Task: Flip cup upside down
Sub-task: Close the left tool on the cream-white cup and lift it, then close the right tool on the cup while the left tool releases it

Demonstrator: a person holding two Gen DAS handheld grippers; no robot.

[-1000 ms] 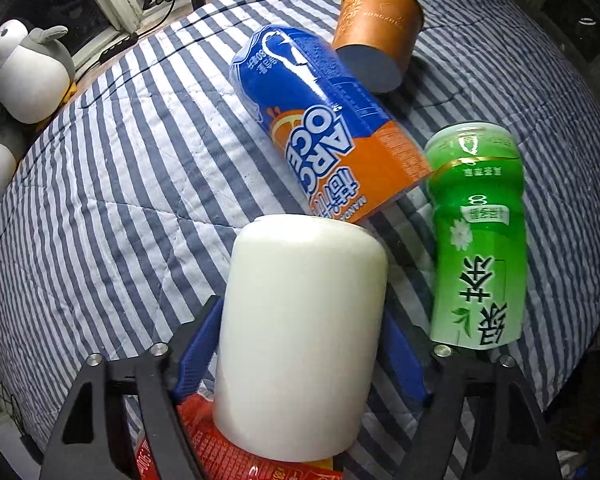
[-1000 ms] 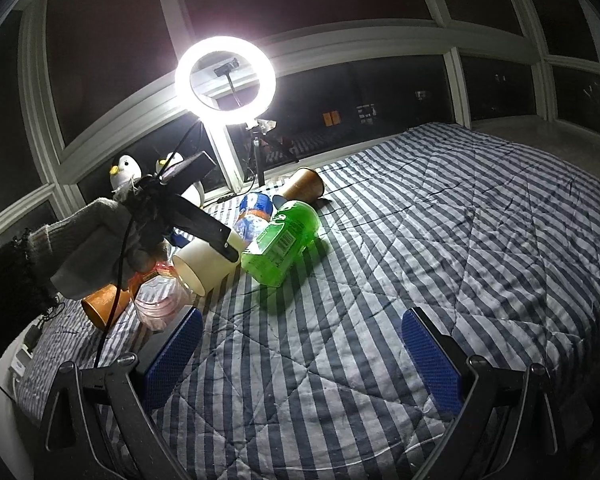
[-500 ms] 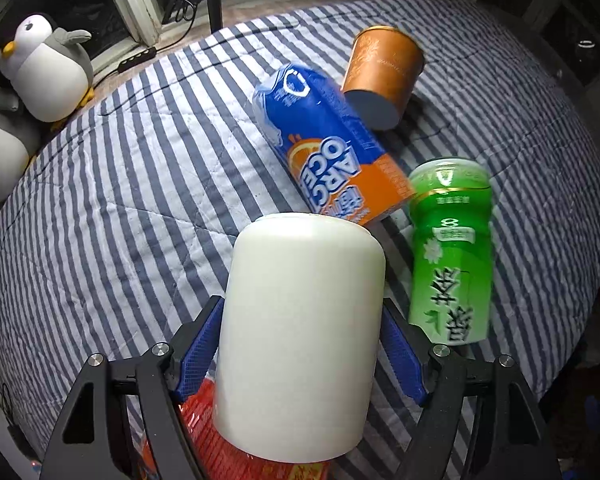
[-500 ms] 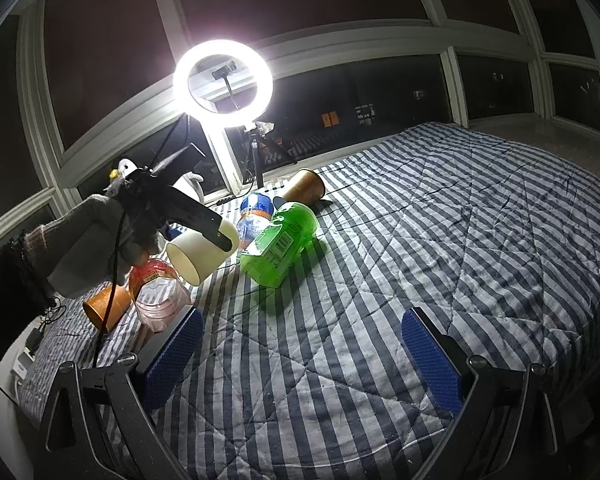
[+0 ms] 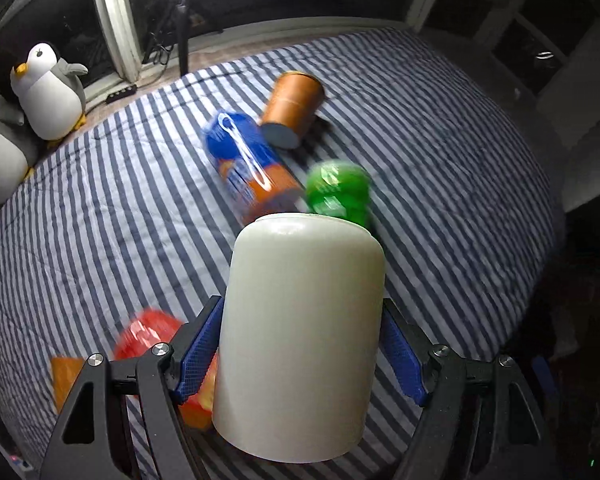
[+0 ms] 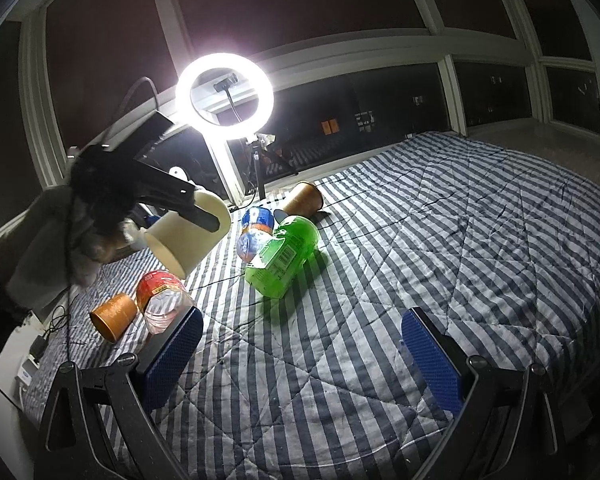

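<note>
My left gripper (image 5: 300, 344) is shut on a white cup (image 5: 300, 320), its blue pads pressed on both sides. The cup's closed base points away from the camera and its rim is nearest the lens. In the right wrist view the same cup (image 6: 188, 236) hangs in the air above the striped bed, tilted, open mouth facing down and toward the camera, held by the left gripper (image 6: 204, 220) in a gloved hand. My right gripper (image 6: 300, 352) is open and empty, low over the near part of the bed.
On the striped bedcover (image 6: 460, 240) lie a green bottle (image 6: 284, 256), a blue-orange bottle (image 5: 252, 172), a brown paper cup (image 5: 294, 108), a red-capped bottle (image 6: 160, 296) and a small orange cup (image 6: 114, 316). A ring light (image 6: 225, 94) and penguin toys (image 5: 46, 88) stand by the window.
My left gripper has lifted the white cup higher above the bed and tilted up; the bottles below look smaller and farther. The right gripper has not moved.
</note>
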